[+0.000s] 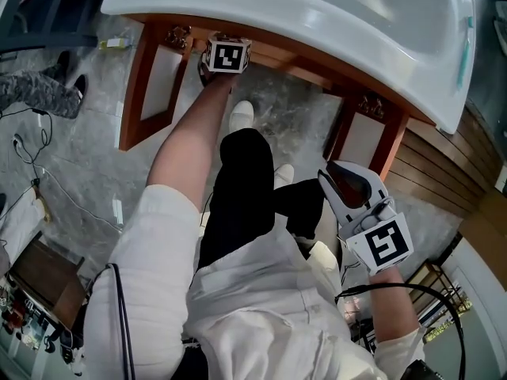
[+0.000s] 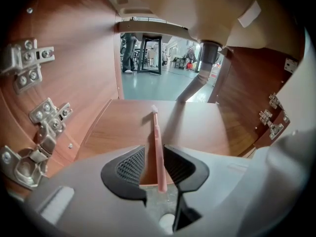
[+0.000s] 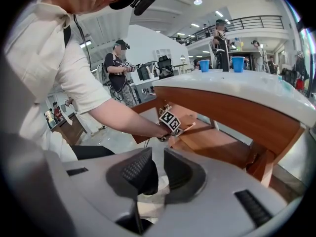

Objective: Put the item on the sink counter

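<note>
A pink toothbrush (image 2: 156, 132) lies on the wooden shelf (image 2: 202, 127) inside the cabinet under the sink, its head pointing away. My left gripper (image 2: 154, 154) is open around its handle, which sits close to the right pad with a gap on the left. In the head view only the left gripper's marker cube (image 1: 226, 56) shows, below the white sink counter (image 1: 238, 6). My right gripper (image 1: 344, 182) hangs over my lap, its jaws (image 3: 157, 162) a little apart with nothing between them.
Metal hinges (image 2: 47, 122) line the cabinet's left wall and a drain pipe (image 2: 207, 63) comes down at the back. A teal stick-like item (image 1: 463, 54) lies on the counter's right edge. Two blue cups (image 3: 204, 65) stand on the counter. Another person (image 3: 118, 68) stands behind.
</note>
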The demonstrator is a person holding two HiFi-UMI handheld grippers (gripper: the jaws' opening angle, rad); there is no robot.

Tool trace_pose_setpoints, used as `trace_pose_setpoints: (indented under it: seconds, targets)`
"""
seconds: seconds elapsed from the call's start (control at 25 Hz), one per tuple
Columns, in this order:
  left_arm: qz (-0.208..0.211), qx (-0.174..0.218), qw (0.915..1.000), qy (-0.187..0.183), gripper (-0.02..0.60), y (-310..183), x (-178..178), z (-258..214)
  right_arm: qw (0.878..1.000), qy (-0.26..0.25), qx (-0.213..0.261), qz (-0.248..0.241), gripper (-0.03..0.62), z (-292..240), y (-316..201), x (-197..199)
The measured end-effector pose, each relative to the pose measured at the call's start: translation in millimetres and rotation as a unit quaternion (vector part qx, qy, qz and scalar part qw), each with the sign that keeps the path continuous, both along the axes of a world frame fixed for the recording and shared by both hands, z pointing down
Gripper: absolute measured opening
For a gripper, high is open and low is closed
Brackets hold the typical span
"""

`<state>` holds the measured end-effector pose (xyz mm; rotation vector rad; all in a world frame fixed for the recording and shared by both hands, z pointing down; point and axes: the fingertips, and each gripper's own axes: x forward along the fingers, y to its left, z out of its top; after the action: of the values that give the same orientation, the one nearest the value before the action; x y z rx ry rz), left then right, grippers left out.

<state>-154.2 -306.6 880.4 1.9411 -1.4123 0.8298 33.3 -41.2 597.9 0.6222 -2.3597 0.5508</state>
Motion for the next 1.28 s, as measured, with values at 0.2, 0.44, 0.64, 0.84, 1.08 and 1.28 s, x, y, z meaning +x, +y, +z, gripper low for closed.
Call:
trace_pose_setpoints:
  seconds: [0.2, 0.44, 0.64, 0.84, 1.08, 1.28]
  targets:
    - [0.003, 0.002, 1.0, -0.004, 0.106, 19.1, -5.7, -23.4, 1.0, -0.015, 0.002, 0.007, 0.075, -18.7, 3.8, -2.9]
    - [0.004, 0.003, 1.0, 0.004, 0.107, 61.7, -3.6, -72.6, 0.999, -0.032, 0.008, 0.008, 0.075, -56.2, 17.4, -2.8]
    - [0.032, -0.012, 0.9992, 0.02, 0.106, 122.6, 8.4, -123.8, 0.998, -0.06, 0.018, 0.017, 0.062, -98.0, 33.6, 4.4]
    - [0.034, -0.018, 0.9982, 0.047, 0.076, 184.4, 20.7, -186.9, 0.997, -0.063, 0.045, 0.029, 0.042, -139.2, 56.0, 24.3]
    - [0.027, -0.005, 0.9937, 0.109, 0.006, 246.7, 49.7, -271.5, 0.994, -0.074, 0.064, 0.049, 0.035, -180.7, 84.3, 48.3]
    - [0.059, 0.002, 0.9873, 0.148, 0.005, 287.2, 86.8, -345.6, 0.992, -0.076, 0.079, 0.06, 0.032, -220.7, 97.8, 67.9]
